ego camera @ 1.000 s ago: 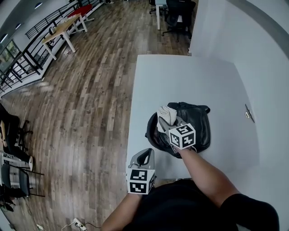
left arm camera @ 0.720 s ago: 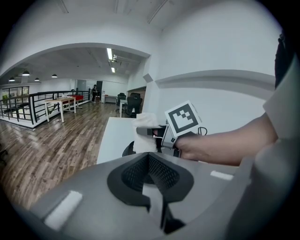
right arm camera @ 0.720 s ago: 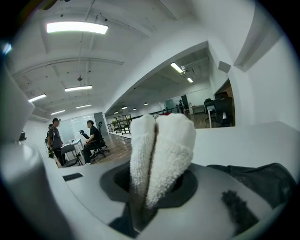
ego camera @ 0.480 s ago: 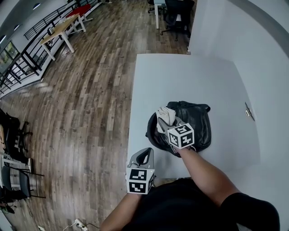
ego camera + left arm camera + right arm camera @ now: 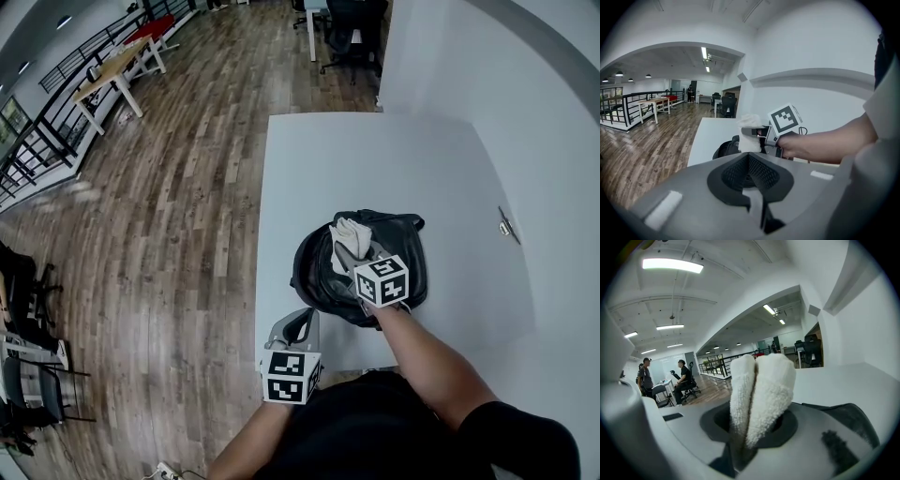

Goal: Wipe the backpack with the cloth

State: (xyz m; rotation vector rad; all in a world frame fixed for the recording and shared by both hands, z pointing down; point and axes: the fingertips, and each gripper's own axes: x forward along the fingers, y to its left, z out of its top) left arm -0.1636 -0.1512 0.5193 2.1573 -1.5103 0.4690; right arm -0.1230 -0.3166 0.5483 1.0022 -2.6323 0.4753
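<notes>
Wiping seems midway: the right gripper, fingers clenched on the cloth, is over the backpack. The left gripper hangs empty, fingers together.

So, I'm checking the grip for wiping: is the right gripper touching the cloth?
Touching. The right gripper view shows the cloth pinched between the right gripper's fingers, with its folded end sticking up past them.
</notes>
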